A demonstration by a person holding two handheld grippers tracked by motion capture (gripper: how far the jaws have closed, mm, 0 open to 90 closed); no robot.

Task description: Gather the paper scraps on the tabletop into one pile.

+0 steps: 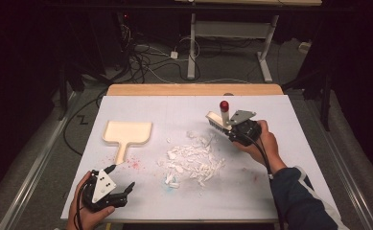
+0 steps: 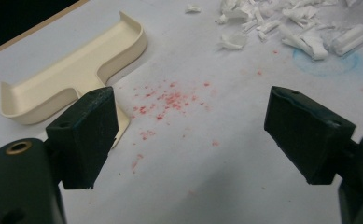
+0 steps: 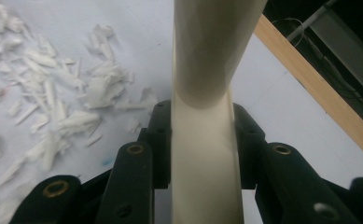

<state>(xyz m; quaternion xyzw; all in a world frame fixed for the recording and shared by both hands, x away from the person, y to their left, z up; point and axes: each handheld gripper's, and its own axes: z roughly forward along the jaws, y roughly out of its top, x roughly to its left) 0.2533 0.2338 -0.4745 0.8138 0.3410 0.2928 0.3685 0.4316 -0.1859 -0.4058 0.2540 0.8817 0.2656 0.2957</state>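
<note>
My right claw (image 1: 231, 128) grips the brush (image 1: 221, 118) beside the paper scraps (image 1: 193, 160); left claw (image 1: 122, 190) gapes wide near the dustpan (image 1: 126, 133). Sweeping pending: dustpan needs grasping first, I judge.

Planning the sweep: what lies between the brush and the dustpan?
In the high view, white paper scraps lie on the table between the brush and the dustpan.

Cream brush (image 1: 218, 118) tilted, beside scraps (image 1: 193, 160).
</note>
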